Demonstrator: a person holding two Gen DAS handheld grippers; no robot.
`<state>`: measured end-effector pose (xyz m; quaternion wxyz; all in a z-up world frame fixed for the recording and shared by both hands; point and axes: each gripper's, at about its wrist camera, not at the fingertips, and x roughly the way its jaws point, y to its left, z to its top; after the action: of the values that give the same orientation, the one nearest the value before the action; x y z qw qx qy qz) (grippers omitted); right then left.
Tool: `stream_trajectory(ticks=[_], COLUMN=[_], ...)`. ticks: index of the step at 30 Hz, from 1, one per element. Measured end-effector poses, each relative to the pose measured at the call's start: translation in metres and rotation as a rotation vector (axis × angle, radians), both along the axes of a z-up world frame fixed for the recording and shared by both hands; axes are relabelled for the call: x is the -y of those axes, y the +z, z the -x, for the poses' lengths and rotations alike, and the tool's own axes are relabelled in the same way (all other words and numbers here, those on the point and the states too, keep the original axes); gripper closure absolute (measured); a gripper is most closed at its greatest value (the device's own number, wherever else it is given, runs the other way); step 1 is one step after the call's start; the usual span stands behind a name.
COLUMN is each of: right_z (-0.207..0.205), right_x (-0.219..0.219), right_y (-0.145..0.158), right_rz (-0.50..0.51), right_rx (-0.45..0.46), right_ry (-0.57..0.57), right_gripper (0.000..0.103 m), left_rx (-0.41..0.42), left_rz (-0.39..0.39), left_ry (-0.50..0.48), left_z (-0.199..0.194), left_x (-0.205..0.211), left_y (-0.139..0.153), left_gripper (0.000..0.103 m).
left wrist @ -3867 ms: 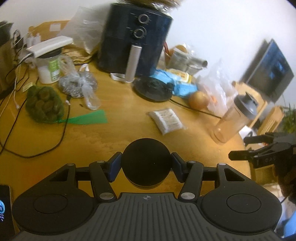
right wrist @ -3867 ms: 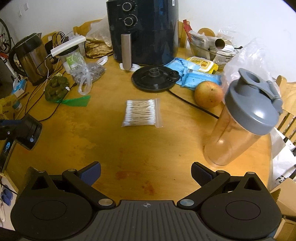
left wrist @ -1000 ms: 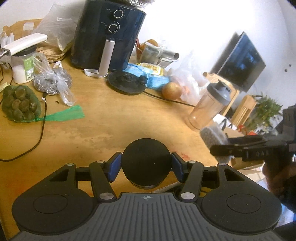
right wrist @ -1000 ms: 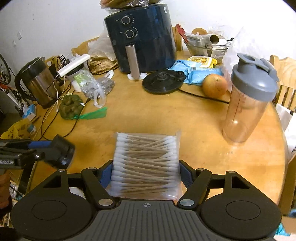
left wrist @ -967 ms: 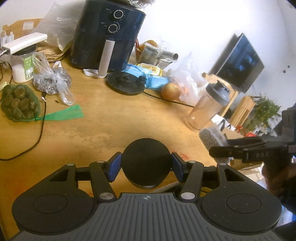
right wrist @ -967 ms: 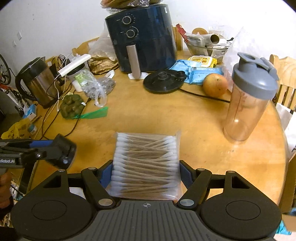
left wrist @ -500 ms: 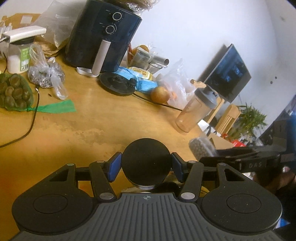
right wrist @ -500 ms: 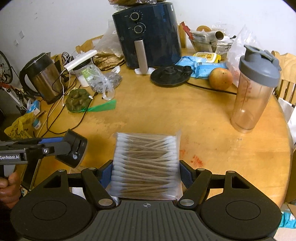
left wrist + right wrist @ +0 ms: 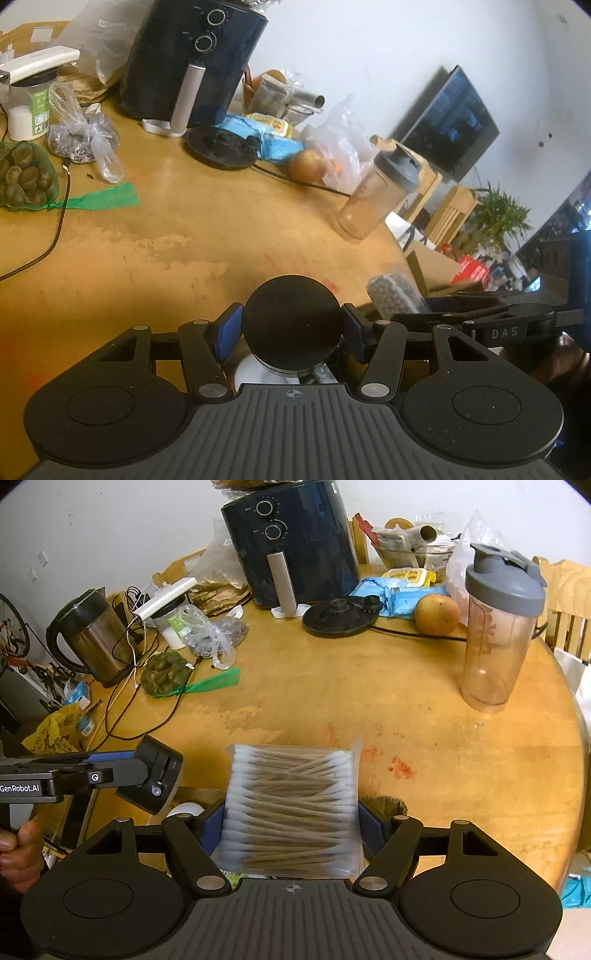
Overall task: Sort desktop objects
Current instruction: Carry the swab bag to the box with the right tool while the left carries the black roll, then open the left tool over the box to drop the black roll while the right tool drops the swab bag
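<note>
Both grippers have been carried back to the near edge of the worktop [image 9: 424, 709], which was farther under them a second ago. "GenRobot.AI" is read on the left gripper [image 9: 147, 771], "DAS" on the right gripper [image 9: 402, 310]. The bag of cotton swabs [image 9: 291, 808] is clamped in the right gripper; the black round device [image 9: 291, 326] is clamped in the left.
</note>
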<state>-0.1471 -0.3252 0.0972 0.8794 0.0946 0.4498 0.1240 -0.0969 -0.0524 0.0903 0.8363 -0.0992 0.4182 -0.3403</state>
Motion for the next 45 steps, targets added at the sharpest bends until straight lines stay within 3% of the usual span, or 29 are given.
stream_trajectory(ticks=[17,24,39,45], right_z=[0.012,0.015,0.013,0.009], right_x=[0.01,0.016,0.034,0.028], right_y=[0.006,0.006,0.008,0.008], right_rz=[-0.045,0.001,0.071,0.062], right_rx=[-0.073,-0.105,-0.138,-0.139], right_ry=[0.056,0.085,0.183,0.232], right_gripper=[0.028,0.028,0.028,0.028], left_rx=[-0.097,-0.129,-0.121,-0.13], left_rz=[-0.114,-0.205,-0.413,-0.425], left_ry=[0.008,0.024,0.063,0.068], left_z=[0.019,0.027,0.035,0.036], left_x=[0.023,0.035,0.07,0.076], left_y=[0.015,0.017,0.02,0.021], left_gripper=[0.047,0.047,0.047,0.047])
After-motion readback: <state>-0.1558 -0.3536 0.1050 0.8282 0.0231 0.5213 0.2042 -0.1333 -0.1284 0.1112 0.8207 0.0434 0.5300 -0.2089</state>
